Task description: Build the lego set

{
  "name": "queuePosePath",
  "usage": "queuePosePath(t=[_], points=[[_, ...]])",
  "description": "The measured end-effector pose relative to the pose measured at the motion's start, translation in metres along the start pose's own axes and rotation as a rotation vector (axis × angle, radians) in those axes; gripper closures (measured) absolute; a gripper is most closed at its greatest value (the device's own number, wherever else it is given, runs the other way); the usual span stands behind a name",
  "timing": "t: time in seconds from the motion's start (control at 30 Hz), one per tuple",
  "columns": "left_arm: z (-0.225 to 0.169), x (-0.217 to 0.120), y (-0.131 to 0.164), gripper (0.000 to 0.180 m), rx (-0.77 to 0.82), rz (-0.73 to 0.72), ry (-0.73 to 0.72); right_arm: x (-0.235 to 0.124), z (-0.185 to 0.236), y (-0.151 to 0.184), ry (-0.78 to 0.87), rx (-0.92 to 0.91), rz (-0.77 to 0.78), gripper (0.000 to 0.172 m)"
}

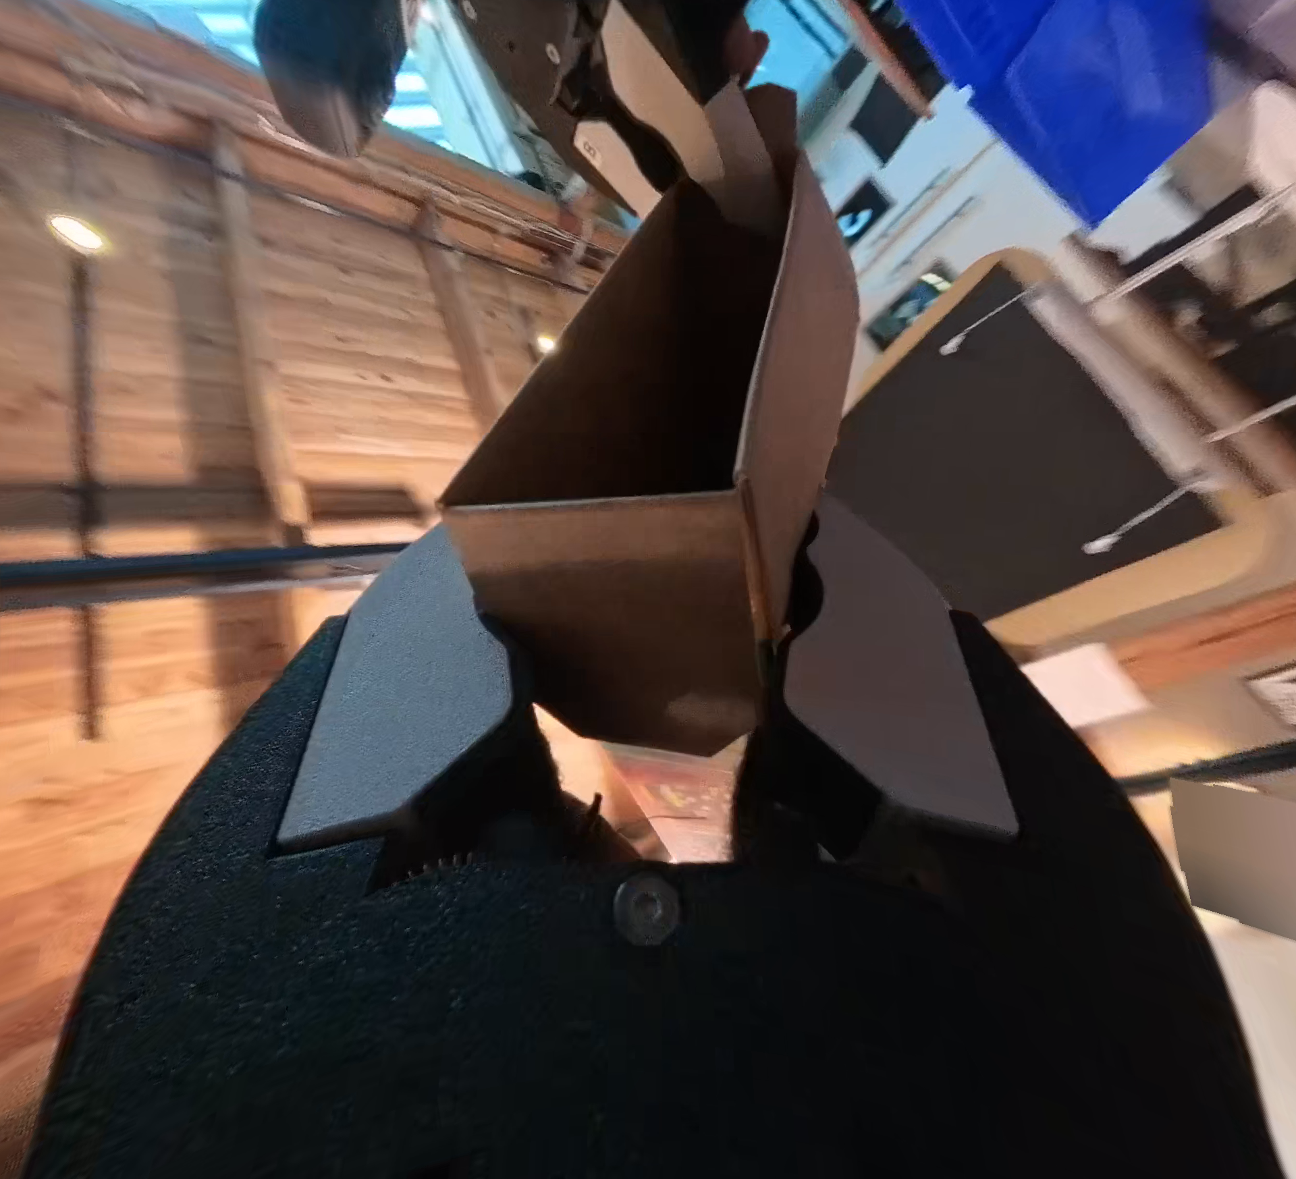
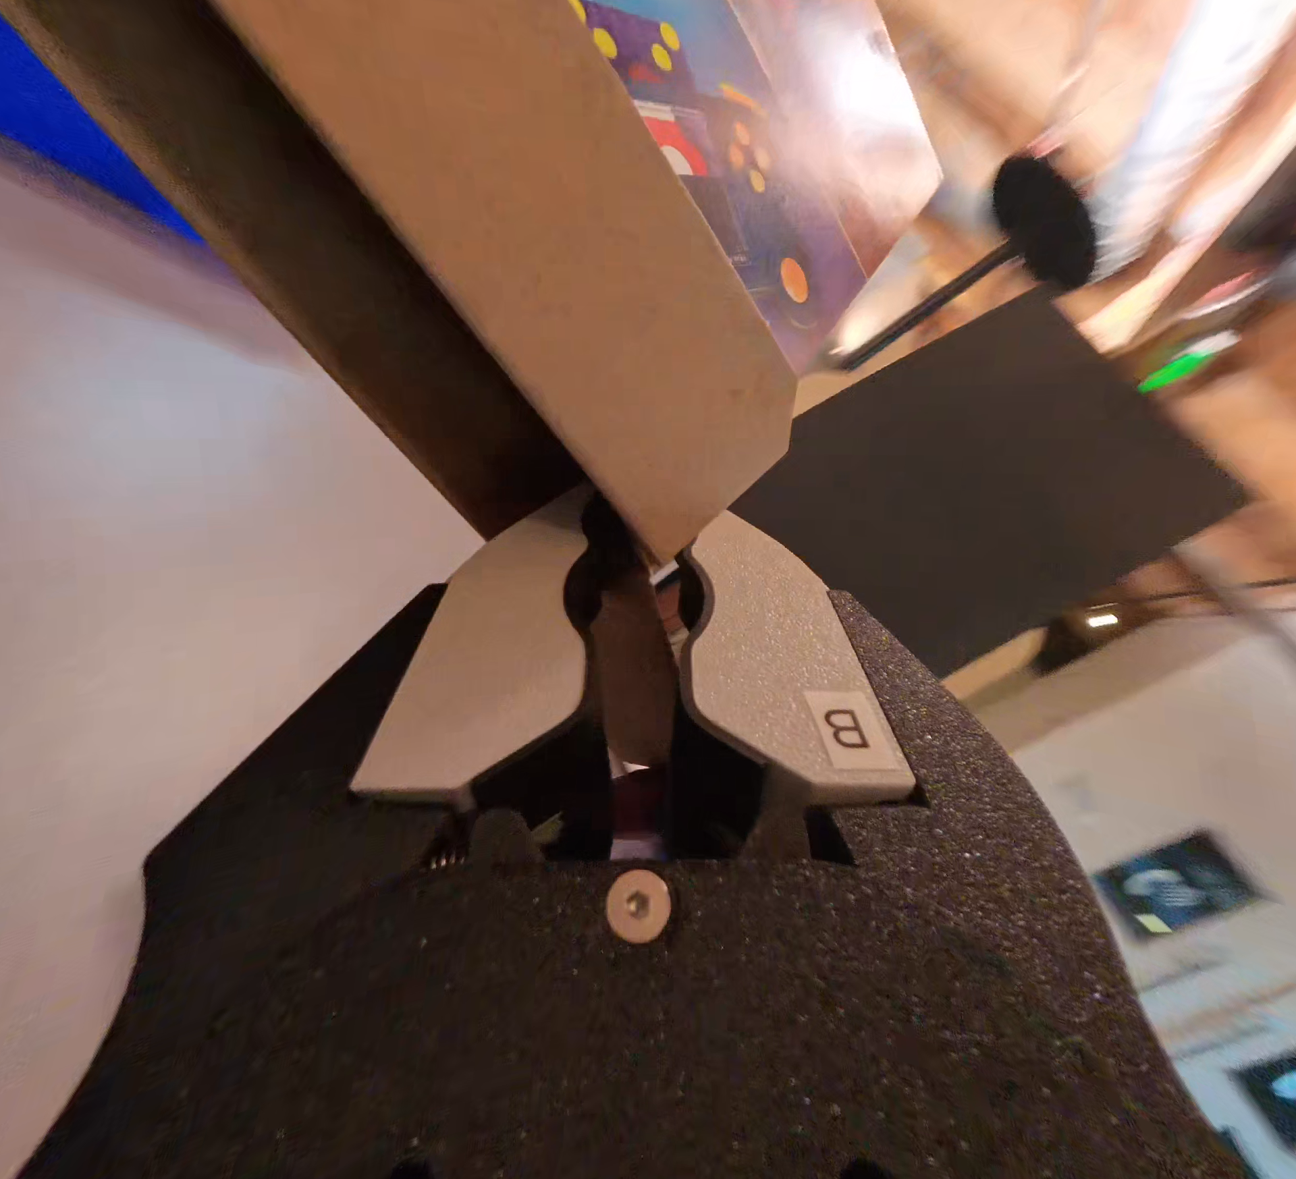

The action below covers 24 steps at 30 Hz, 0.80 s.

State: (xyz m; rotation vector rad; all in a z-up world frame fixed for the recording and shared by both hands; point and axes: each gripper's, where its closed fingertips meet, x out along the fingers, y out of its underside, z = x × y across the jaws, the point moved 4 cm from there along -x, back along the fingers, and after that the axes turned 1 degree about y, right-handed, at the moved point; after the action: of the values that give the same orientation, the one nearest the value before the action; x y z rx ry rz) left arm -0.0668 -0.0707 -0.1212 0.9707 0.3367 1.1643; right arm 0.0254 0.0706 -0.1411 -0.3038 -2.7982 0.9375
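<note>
Two grippers share one brown cardboard box (image 1: 631, 388); we see the left gripper (image 1: 631, 584) spread wide with the box's near end between its fingers, the right gripper (image 2: 635, 556) clamped on a flap (image 2: 505, 178), and a lettered sticker (image 2: 848, 728) on its right finger.

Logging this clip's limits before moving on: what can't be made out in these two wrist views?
- Inside of the open brown cardboard box: left wrist view, dark shadow hides any contents.
- Left hand-held gripper: left wrist view, box wall covers its pads, contact unclear.
- Colourful printed carton: right wrist view, box flap covers it and glare blurs it.
- Blue plastic bin: left wrist view, cut by edge, motion-blurred.
</note>
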Motion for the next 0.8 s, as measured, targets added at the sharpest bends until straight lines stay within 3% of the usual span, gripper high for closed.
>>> queuePosePath(t=[0.1,0.3,0.43,0.5,0.67,0.8], points=[[0.0,-0.001,-0.008,0.103,0.189,-0.031,-0.084,-0.005,0.0,-0.001,0.166,-0.054,-0.105,0.155],[-0.025,0.002,-0.03,0.1,0.096,-0.114,0.001,0.003,0.023,0.031,0.164,-0.069,-0.017,0.156],[-0.017,0.007,-0.026,0.103,0.239,-0.124,-0.038,0.001,0.019,0.031,0.23,-0.026,-0.073,0.156],[-0.018,0.01,-0.023,0.104,0.15,-0.135,0.018,0.003,0.021,0.033,0.187,0.026,-0.052,0.157],[-0.049,0.004,-0.033,0.106,-0.411,-0.09,0.196,0.006,0.044,0.051,-0.176,0.14,0.188,0.156],[-0.061,0.001,-0.038,0.106,-0.545,-0.031,0.216,0.01,0.049,0.058,-0.288,0.178,0.29,0.154]])
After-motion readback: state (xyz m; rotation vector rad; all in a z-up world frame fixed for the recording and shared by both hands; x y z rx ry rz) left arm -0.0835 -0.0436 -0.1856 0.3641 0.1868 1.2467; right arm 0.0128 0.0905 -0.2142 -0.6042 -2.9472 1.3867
